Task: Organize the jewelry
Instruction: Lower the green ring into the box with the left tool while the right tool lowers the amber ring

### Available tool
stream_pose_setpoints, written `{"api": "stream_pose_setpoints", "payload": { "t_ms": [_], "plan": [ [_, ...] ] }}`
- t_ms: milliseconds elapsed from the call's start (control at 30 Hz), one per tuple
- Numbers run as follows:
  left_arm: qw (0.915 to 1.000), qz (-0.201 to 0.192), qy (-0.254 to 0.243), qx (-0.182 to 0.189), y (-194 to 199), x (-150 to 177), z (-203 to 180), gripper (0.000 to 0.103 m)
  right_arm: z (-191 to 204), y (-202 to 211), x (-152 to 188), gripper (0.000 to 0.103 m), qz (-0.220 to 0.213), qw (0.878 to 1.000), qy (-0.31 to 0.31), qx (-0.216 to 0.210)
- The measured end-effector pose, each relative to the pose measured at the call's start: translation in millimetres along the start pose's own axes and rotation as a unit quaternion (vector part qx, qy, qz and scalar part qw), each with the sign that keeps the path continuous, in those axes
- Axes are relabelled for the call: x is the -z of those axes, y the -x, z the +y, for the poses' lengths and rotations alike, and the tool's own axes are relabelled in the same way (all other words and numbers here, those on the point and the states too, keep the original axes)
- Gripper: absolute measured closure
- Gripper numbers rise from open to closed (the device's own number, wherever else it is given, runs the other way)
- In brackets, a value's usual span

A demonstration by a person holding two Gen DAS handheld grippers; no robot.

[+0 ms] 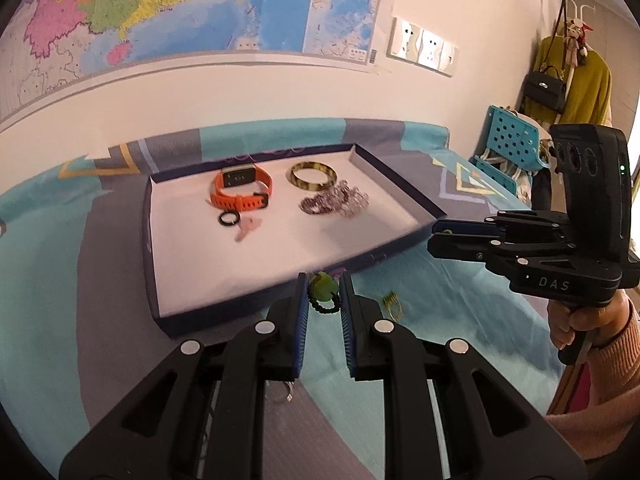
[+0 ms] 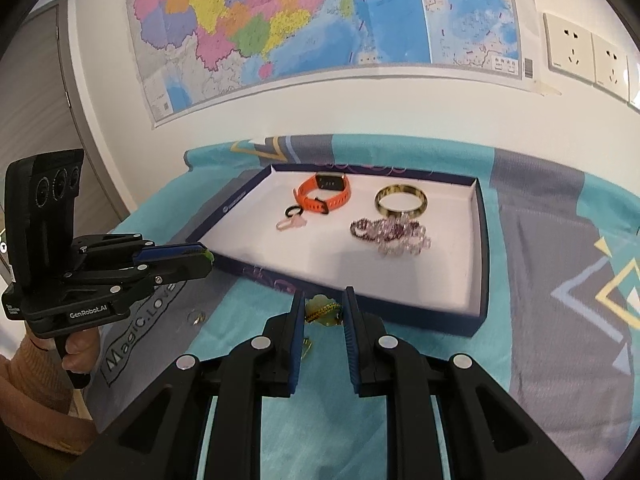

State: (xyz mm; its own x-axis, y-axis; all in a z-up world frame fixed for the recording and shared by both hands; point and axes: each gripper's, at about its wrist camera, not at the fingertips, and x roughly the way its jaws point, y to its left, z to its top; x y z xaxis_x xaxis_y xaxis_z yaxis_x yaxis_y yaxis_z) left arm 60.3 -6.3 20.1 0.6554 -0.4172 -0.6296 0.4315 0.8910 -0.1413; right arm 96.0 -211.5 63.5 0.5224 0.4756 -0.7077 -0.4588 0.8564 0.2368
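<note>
On the patterned bedspread (image 2: pixel 440 392), just short of the near wall of the shallow box lid (image 2: pixel 478 248) that serves as the jewelry tray, I have both grippers loaded. The left gripper (image 1: pixel 324 294) is clamped on a green pendant on a black beaded cord (image 1: pixel 323 292); the right gripper (image 2: pixel 323 312) is clamped on a pale pendant with a braided yellow cord (image 2: pixel 320 309). Both pieces sit at the very fingertips, clear of the cloth as far as I can judge. I rate each as light, with a hard stone-like body and a limp cord that will dangle and snag; the body is the sound place to grip, and a drop could chip it. Already in the tray: an orange smartwatch (image 2: pixel 325 196), a black ring (image 2: pixel 293 211), a pink charm (image 2: pixel 291 223), a tortoiseshell bangle (image 2: pixel 401 199) and a heap of purple bead strands (image 2: pixel 390 234), soft and prone to tangling. A small gold comb-like piece (image 1: pixel 392 304) lies loose on the cloth. Legible writing: "DAS" on the right unit, "GenRobot.AI" on the left unit, "Magic.Love" on the bedspread. The tray's wall print is too small to read.
</note>
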Motion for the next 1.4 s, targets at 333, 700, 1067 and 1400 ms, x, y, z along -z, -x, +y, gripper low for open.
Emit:
{"api": "stream_pose_setpoints", "payload": {
  "t_ms": [333,700,1067,1400],
  "plan": [
    [0.9998,-0.008,-0.003,-0.02,-8.1,-20.6,8.0,0.087,-9.6,-17.4,-19.7,0.086,-0.001,1.0,0.006,0.013],
    [0.9993,0.004,-0.002,-0.037,-31.0,-35.0,14.4,0.087,-18.1,-40.8,-30.4,0.086,0.012,1.0,0.007,0.024],
    [0.9986,0.028,0.004,-0.045,-54.0,-41.6,19.5,0.087,-27.3,-60.8,-36.9,0.086,0.027,0.999,0.0,0.025],
    [0.9971,0.05,0.014,-0.056,-75.7,-46.5,25.0,0.087,-32.7,-78.0,-41.6,0.086,0.043,0.999,-0.007,0.026]
  ]
}}
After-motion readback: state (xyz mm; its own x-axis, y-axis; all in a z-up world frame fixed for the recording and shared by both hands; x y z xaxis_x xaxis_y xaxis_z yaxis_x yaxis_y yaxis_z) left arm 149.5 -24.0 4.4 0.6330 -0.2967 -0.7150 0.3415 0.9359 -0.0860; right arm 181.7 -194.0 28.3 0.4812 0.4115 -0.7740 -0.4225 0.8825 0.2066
